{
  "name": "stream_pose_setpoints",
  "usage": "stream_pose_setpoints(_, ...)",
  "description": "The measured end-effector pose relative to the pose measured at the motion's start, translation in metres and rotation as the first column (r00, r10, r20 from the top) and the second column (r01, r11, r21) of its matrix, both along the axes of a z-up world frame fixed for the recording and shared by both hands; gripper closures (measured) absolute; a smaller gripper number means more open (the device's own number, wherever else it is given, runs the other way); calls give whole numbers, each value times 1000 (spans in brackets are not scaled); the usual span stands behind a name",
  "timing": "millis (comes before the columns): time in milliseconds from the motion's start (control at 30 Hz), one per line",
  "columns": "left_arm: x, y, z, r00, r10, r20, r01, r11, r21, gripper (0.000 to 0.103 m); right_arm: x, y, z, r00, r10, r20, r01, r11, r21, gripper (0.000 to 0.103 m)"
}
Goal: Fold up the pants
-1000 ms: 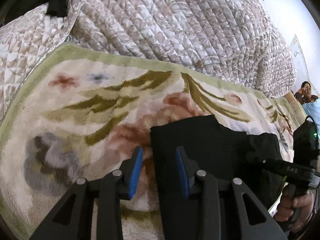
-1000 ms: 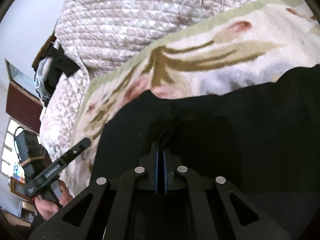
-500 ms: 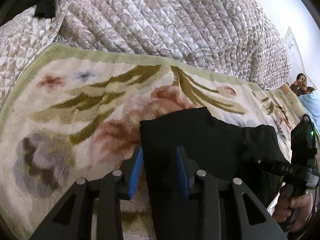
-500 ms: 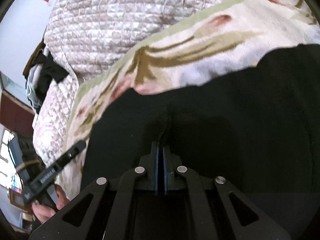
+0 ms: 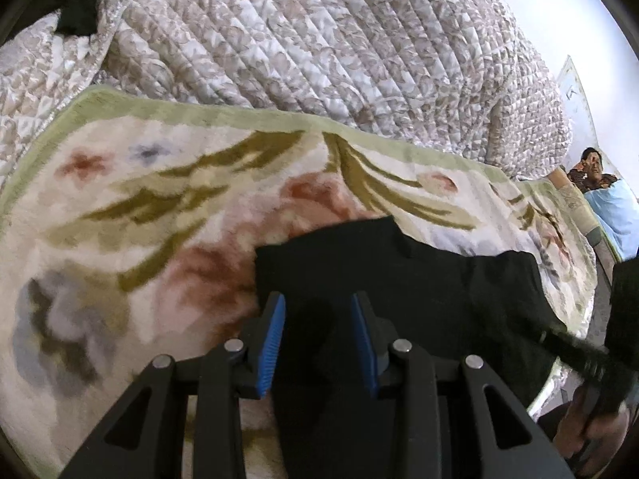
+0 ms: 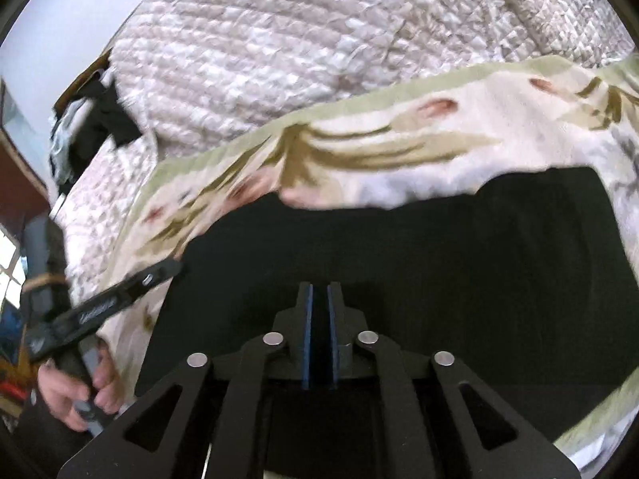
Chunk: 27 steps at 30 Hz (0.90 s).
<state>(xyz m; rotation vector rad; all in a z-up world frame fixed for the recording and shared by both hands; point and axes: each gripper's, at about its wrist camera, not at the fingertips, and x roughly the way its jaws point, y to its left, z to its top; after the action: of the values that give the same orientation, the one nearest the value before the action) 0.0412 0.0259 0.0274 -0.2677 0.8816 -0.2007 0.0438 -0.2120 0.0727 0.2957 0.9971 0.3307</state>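
Black pants (image 5: 399, 271) lie folded and flat on a flowered fleece blanket (image 5: 159, 199). My left gripper (image 5: 318, 299) is open and hovers over the pants' left edge, with black cloth below the gap and nothing pinched. In the right wrist view the pants (image 6: 399, 247) fill the lower half. My right gripper (image 6: 319, 287) is opening: a thin gap shows between its blue pads, and no fold of cloth rises into it. The left gripper's fingers (image 6: 112, 299) and the hand (image 6: 80, 395) holding it show at the left.
A bunched quilted bedspread (image 5: 319, 40) rises behind the blanket (image 6: 399, 151). Dark clothes (image 6: 100, 119) hang at the far left of the bed. A person (image 5: 595, 167) sits beyond the bed's right end. The blanket's near edge drops off at the right.
The right gripper's pads, which pinched up a ridge of the pants, have parted slightly and the ridge is gone; that gripper has risen a little. The left gripper now sits further over the pants' edge.
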Motion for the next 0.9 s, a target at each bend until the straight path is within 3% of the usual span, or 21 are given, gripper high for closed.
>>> stream_pose_setpoints(100, -8, -15, -9, 998, -53, -19, 53, 999, 10, 66, -13, 11, -20, 997, 45, -58, -48, 997, -64, 95)
stream_pose_setpoints(233, -26, -30, -8, 998, -69, 7, 68, 994, 86, 64, -25, 10, -13, 999, 37, -26, -40, 992, -119, 90)
stream_pose_setpoints(367, -53, -31, 5, 995, -84, 56, 81, 995, 54, 64, -43, 19, -3, 997, 71, 30, -66, 990, -121, 90)
stream_pose_setpoints(433, -59, -35, -1, 993, -116, 36, 114, 992, 57, 63, -44, 22, -21, 996, 77, -39, -82, 986, -146, 90)
stream_pose_setpoints(467, -61, -37, -8, 992, -124, 5, 123, 991, 55, 63, -46, 17, -22, 998, 60, -34, -64, 991, -116, 90)
stream_pose_setpoints(600, -71, -44, -8, 990, -137, 16, 135, 986, 99, 63, -48, -2, -2, 1000, -21, -16, 19, 992, -125, 90)
stream_pose_setpoints(667, -71, -45, -2, 989, -143, 24, 142, 987, 70, 63, -51, -16, 19, 998, -60, 36, 64, 989, -133, 90)
stream_pose_setpoints(733, -72, -48, 7, 988, -143, 62, 137, 986, 96, 63, -50, -32, 44, 988, -105, 111, 124, 976, -180, 90)
stream_pose_setpoints(833, -69, -48, 17, 987, -124, 97, 114, 988, 106, 63, -50, -57, 78, 957, -207, 205, 243, 954, -174, 69)
stream_pose_setpoints(900, -65, -48, 15, 989, -119, 84, 110, 989, 98, 62, -58, -68, 87, 938, -241, 247, 280, 951, -134, 33)
